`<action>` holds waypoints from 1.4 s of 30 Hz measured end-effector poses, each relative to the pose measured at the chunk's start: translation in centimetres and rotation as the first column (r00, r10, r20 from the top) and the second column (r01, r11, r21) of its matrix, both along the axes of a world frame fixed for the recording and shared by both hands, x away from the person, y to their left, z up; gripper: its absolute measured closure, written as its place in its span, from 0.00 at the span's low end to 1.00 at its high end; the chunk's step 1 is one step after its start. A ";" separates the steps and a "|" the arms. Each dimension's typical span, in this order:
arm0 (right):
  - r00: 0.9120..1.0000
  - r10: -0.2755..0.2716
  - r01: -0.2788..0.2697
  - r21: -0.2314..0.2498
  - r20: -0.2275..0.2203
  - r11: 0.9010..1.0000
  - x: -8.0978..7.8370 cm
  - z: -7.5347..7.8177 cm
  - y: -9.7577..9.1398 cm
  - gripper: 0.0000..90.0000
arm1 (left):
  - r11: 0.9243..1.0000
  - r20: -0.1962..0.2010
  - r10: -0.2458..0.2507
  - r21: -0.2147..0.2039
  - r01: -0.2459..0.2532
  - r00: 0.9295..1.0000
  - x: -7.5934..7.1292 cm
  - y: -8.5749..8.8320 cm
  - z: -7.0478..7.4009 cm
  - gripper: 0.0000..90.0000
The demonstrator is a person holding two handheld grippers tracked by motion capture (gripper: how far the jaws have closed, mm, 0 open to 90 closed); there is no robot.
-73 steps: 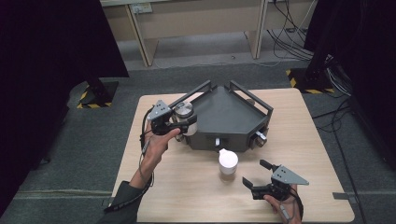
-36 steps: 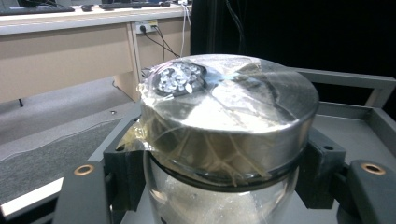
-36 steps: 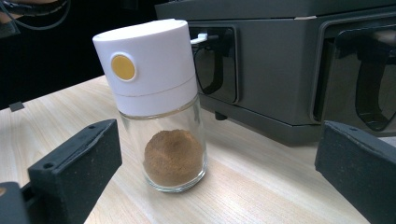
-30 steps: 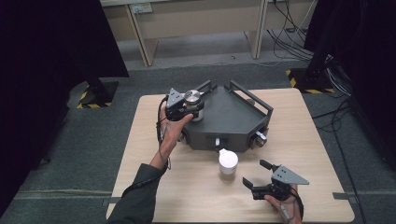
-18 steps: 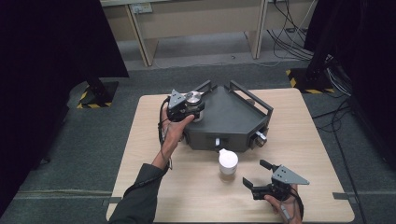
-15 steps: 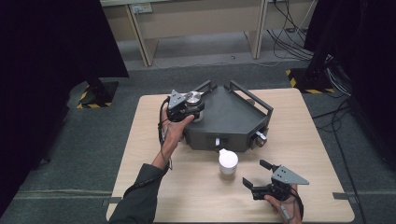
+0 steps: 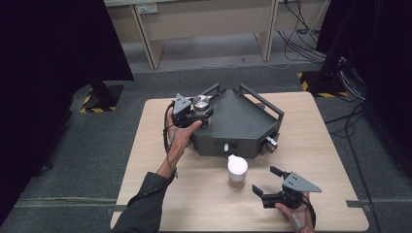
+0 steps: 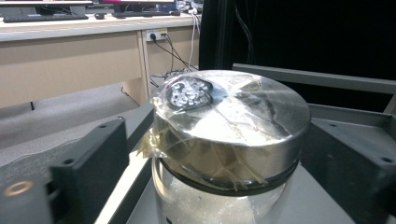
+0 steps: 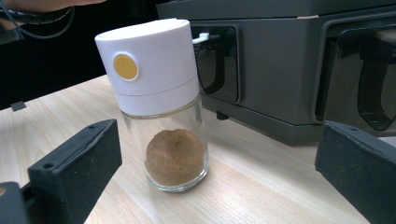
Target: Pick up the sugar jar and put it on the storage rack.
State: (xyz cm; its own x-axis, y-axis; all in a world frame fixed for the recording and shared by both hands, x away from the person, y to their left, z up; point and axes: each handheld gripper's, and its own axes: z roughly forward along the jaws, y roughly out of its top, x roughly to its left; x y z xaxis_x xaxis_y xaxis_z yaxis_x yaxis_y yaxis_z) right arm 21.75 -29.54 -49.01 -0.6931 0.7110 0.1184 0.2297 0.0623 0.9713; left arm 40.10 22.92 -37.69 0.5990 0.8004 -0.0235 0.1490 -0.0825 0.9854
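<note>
Centrally in the high view, a dark grey angular rack (image 7: 243,124) stands on the wooden bench (image 7: 320,141), its railed top pointing toward the upper part of the frame. At the rack's upper left corner the left claw (image 7: 203,112) sits around a glass jar with a metal lid (image 7: 201,103); the person's left hand (image 7: 180,132) carries it from the lower left. In the left gripper view the jar (image 8: 229,140) occupies the centre, its shiny lid covered with crinkled clear film, and the two black jaws stand on either side of it; they have just been opening, and gaps show between each pad and the jar, so the jaws are apart with the jar between them, not pressed. The jar rests on the rack's grey top, just inside the raised rail.

Lower centre in the high view, a small glass shaker with a white cap (image 7: 237,170) stands upright on the bench, just in front of the rack's front face. The right claw (image 7: 268,184) lies at lower right, held by the right hand (image 7: 296,211), near the shaker but apart from it. In the right gripper view the shaker (image 9: 161,102) shows a yellow dot on its cap and brown powder at its bottom; the jaws are spread wide, the shaker beyond them and untouched
</note>
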 end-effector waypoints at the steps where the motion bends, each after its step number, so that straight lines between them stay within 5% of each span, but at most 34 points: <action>1: 1.000 0.000 0.000 0.000 0.000 1.000 0.0 0.0 0.0 0.01 | 1.000 -0.004 0.005 -0.002 -0.005 1.000 -0.2 0.0 0.1 0.04; 21: 1.000 -0.002 0.002 0.000 0.002 1.000 -0.1 0.0 0.0 0.01 | 1.000 -0.002 -0.003 -0.004 0.003 1.000 -2.5 1.0 0.9 0.00; 42: 1.000 -0.003 0.003 0.001 0.001 1.000 -0.1 0.0 0.0 0.01 | 0.998 -0.008 -0.052 -0.030 0.052 0.999 -5.9 3.0 0.1 0.01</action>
